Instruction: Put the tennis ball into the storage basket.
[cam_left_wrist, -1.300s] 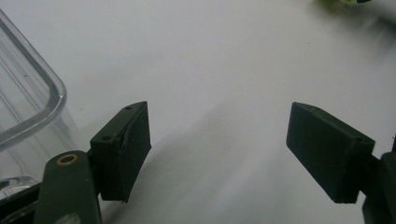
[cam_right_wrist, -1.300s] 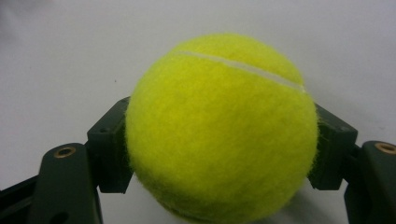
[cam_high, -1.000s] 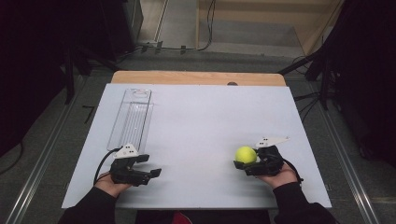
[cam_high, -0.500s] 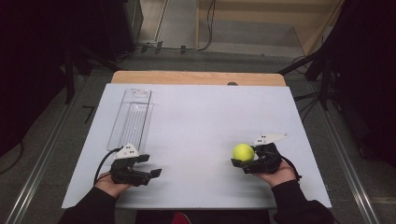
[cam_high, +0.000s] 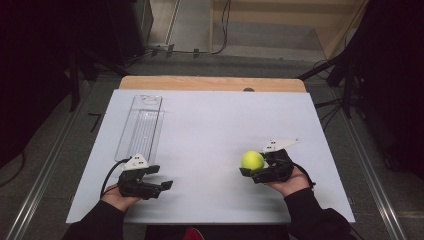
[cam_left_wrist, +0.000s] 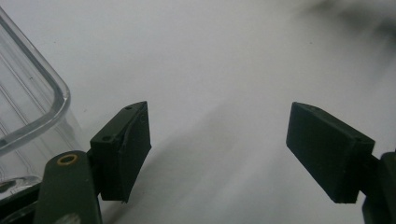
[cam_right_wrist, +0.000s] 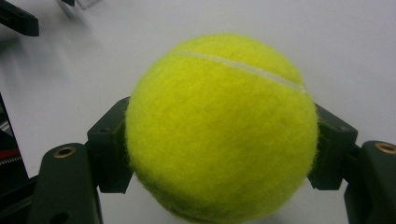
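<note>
A yellow-green tennis ball (cam_high: 252, 160) is at the table's right front, and my right gripper (cam_high: 251, 169) is shut on it. In the right gripper view the ball (cam_right_wrist: 219, 126) fills the gap between the two black jaws, which press on its sides. My left gripper (cam_high: 161, 178) rests at the left front of the white table (cam_high: 215, 120), open, with nothing between its jaws. In the left gripper view the left gripper (cam_left_wrist: 219, 144) shows only bare table in its gap. A long clear plastic container (cam_high: 140, 127) lies just beyond it, and its rounded corner (cam_left_wrist: 32, 107) appears beside the left jaw.
The white sheet covers a wooden tabletop whose far edge (cam_high: 210, 83) is bare. Dark floor, metal rails and cables surround the table. The person's dark sleeves come in at the bottom edge.
My right gripper has moved a little to the left with the tennis ball in it. The left gripper has stayed in place.
</note>
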